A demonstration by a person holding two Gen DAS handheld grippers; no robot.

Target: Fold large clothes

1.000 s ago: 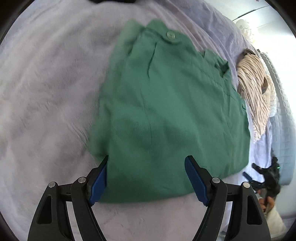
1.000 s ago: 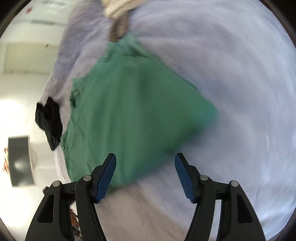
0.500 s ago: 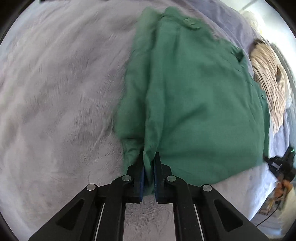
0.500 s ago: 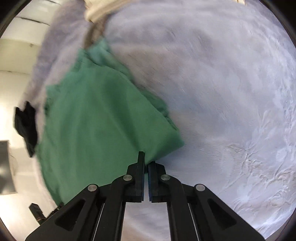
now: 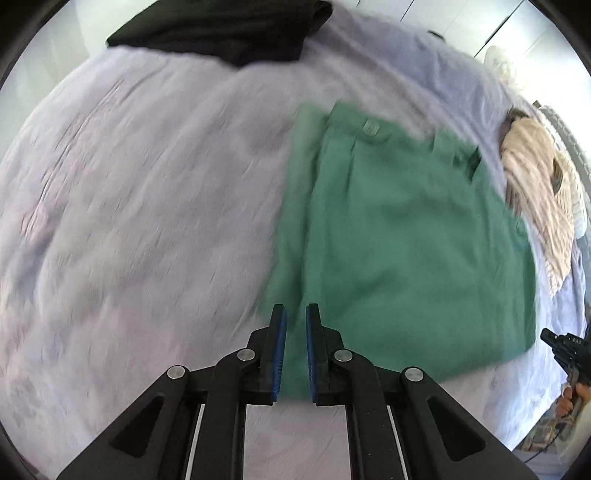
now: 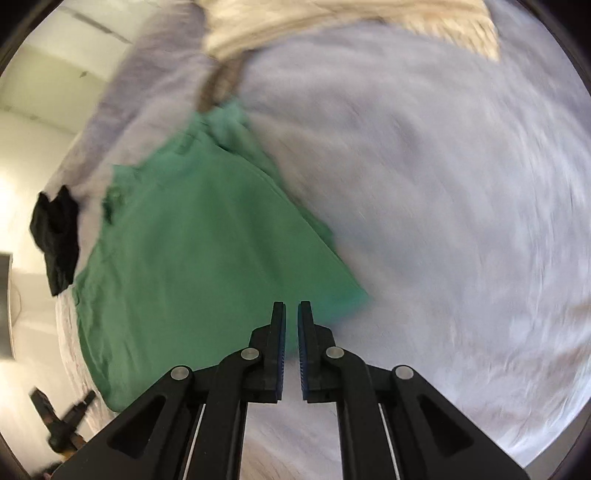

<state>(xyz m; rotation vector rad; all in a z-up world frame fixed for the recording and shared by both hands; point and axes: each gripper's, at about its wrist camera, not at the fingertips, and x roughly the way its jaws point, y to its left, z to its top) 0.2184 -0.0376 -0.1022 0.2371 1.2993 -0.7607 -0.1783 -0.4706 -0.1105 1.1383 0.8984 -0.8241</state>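
A folded green garment (image 5: 406, 240) with a buttoned waistband at its far end lies on a lilac fleece bed cover (image 5: 147, 221). My left gripper (image 5: 295, 310) is shut on the garment's near left corner, with green cloth pinched between the blue pads. In the right wrist view the same garment (image 6: 203, 258) spreads to the left. My right gripper (image 6: 291, 306) sits at its near right corner, cloth showing in the narrow gap between its pads; its jaws are opening slightly. Both views are blurred by motion.
A black garment (image 5: 229, 29) lies at the cover's far edge, also seen as the dark cloth (image 6: 55, 236). A beige striped garment (image 5: 535, 192) lies beyond the green one. A hand (image 5: 576, 395) holds the other gripper at the bed's right edge.
Both grippers went from wide open over the garment's near edge to shut on its two near corners. Since then both have risen a little and tilted, so more of the bed shows.
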